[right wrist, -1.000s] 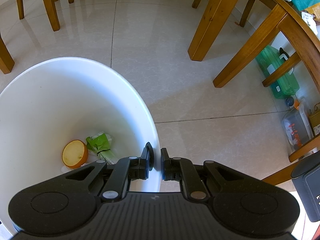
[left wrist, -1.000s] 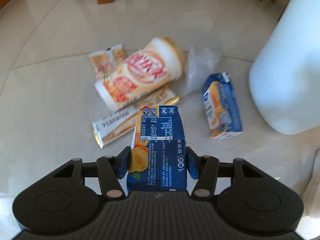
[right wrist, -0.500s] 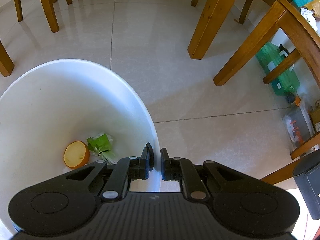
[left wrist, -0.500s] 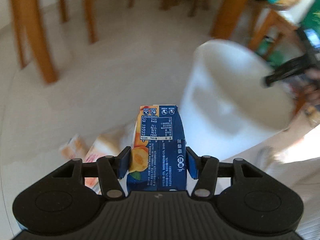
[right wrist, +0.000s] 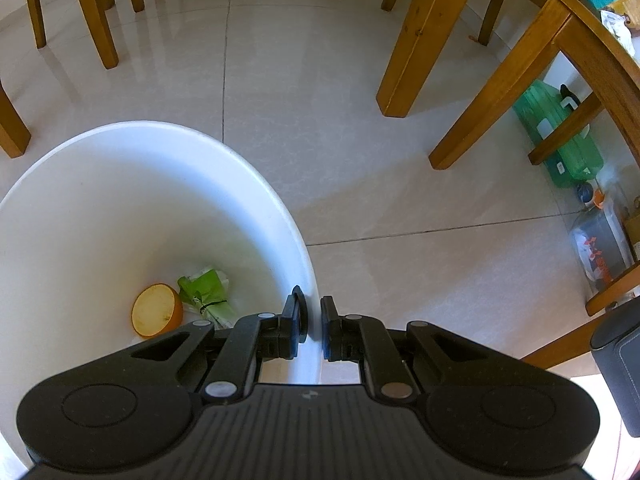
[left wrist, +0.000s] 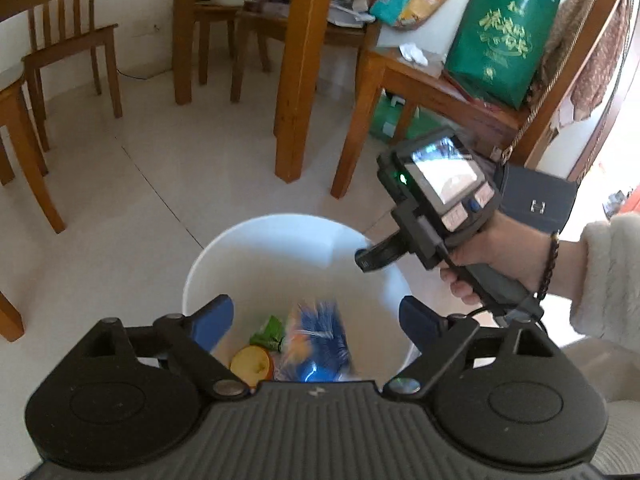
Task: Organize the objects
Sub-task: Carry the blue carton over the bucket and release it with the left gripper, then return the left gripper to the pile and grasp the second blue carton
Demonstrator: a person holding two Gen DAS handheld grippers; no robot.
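Left wrist view showed the left gripper (left wrist: 316, 316) over the white bin (left wrist: 208, 264), its jaws opening wide with nothing pressed between the pads; the blue juice carton (left wrist: 320, 340), blurred, was inside the bin beside a halved orange (left wrist: 252, 364) and a green wrapper (left wrist: 270, 332). Farther off, the right gripper (right wrist: 314, 320) was clamped on the bin's rim, held by a hand (left wrist: 480, 264). Beyond stood wooden table legs (left wrist: 296, 80) and a green bag (left wrist: 500, 32).
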